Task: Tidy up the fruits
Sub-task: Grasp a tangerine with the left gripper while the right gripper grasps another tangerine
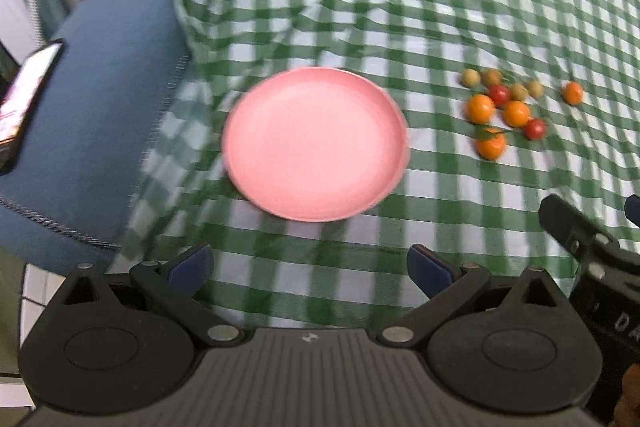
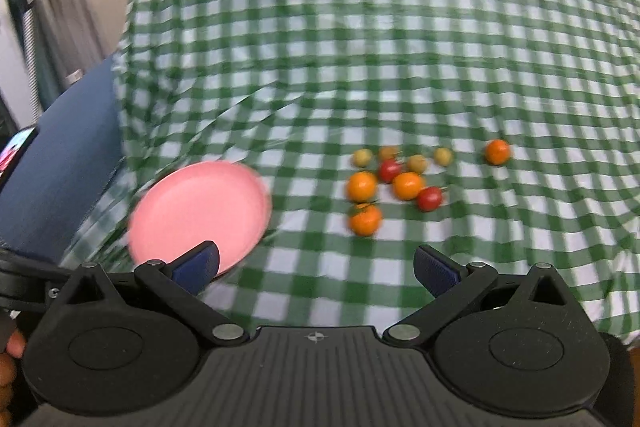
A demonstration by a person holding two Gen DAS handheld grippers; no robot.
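An empty pink plate [image 1: 316, 143] lies on the green checked cloth; it also shows in the right wrist view [image 2: 200, 211]. To its right lies a loose cluster of fruits [image 1: 506, 107]: small oranges [image 2: 362, 186], red cherry tomatoes [image 2: 430, 198] and yellowish small fruits [image 2: 417, 163]. One orange [image 2: 497, 151] lies apart on the right. My left gripper [image 1: 310, 269] is open and empty, near the plate's front edge. My right gripper [image 2: 316, 269] is open and empty, in front of the fruits and apart from them.
A blue cushioned seat [image 1: 104, 107] sits left of the cloth with a phone [image 1: 24, 99] on it. The cloth [image 2: 380, 47] is wrinkled behind the plate. The right gripper's body [image 1: 592, 259] shows at the left wrist view's right edge.
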